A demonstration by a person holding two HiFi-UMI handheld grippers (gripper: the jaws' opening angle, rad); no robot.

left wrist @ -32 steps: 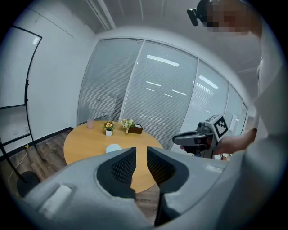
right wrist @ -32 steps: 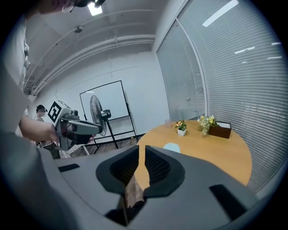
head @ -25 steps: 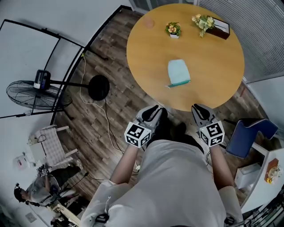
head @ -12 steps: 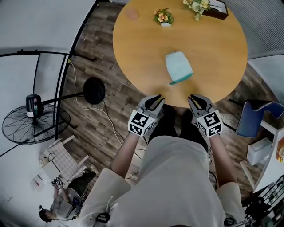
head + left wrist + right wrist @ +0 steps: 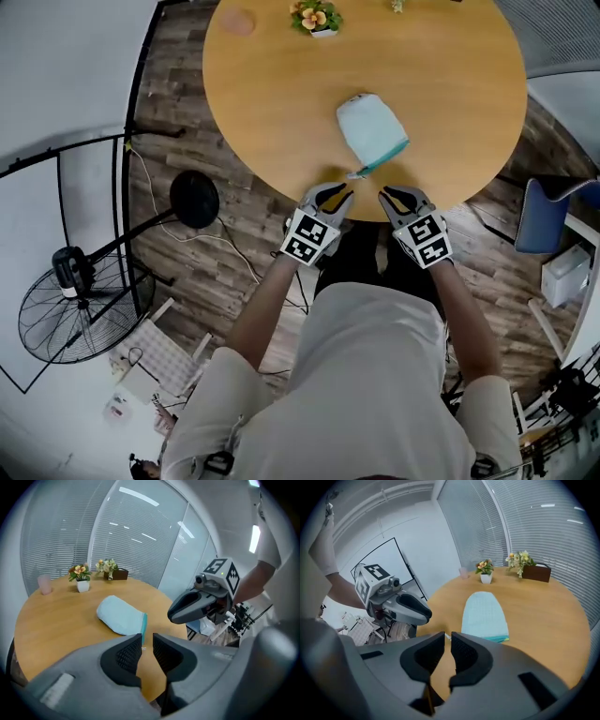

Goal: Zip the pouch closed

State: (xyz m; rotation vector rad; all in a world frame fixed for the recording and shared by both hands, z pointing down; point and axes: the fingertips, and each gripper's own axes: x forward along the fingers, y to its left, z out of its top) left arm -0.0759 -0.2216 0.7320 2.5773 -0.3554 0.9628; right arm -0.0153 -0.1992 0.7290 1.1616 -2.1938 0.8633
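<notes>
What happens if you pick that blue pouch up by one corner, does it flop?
Probably floppy: the pouch looks like soft cloth with rounded, puffy sides. It seems light, so it may slide across the smooth table when the zip is tugged, unless one end is held.

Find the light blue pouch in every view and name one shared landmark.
Head view: pouch upper centre, near the table's close edge.
Left gripper view: pouch centre, just above the jaws.
Right gripper view: pouch right of centre, above the jaws.
Shared landmark: the potted flower beyond it.
</notes>
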